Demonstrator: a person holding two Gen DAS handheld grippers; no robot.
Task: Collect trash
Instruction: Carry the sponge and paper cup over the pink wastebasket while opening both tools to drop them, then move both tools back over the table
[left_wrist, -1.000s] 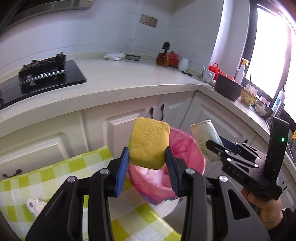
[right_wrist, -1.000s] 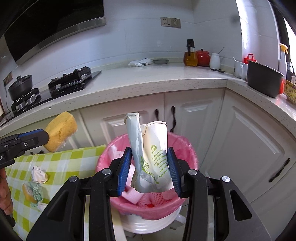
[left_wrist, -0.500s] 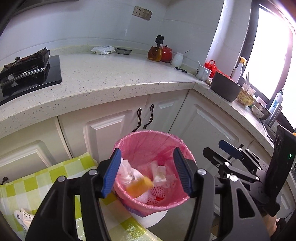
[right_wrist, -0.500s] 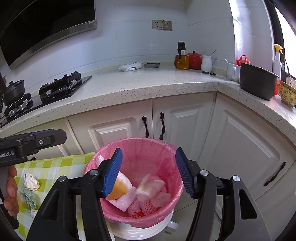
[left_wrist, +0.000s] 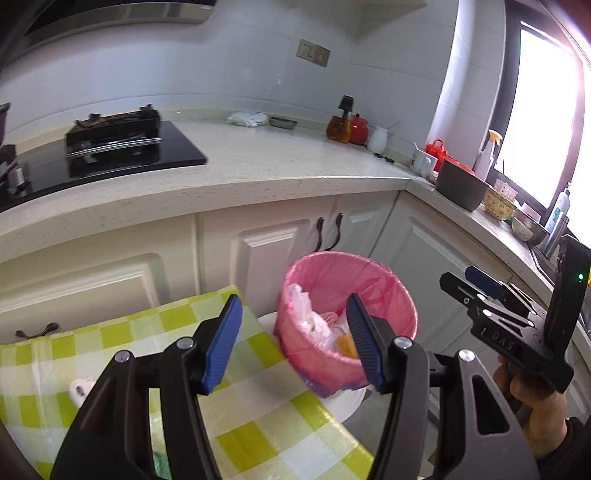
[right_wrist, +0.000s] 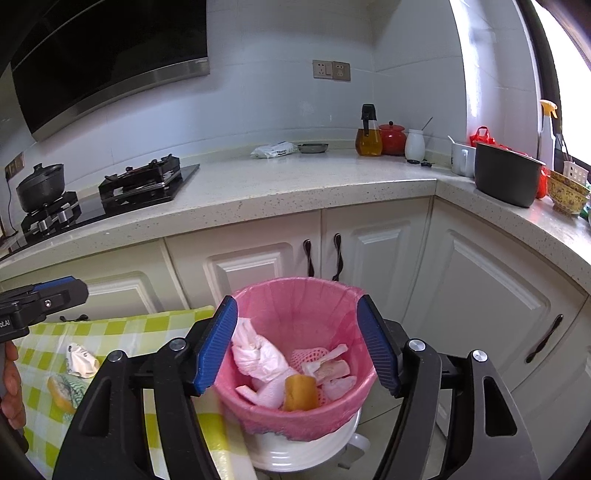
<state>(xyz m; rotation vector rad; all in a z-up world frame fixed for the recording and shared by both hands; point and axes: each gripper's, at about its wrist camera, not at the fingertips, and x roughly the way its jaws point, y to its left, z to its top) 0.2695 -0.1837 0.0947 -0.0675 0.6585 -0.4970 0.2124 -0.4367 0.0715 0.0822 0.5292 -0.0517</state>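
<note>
Yellow sponge (right_wrist: 300, 392) lies in bin (right_wrist: 295, 417) below right hand-held gripper (right_wrist: 297, 345).

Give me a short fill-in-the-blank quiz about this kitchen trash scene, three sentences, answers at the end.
1. The bin beside the checked tablecloth is lined with a ____ bag.
2. The yellow sponge lies ____ the bin.
3. The left gripper and right gripper both hold ____.

Missing words: pink; inside; nothing
</note>
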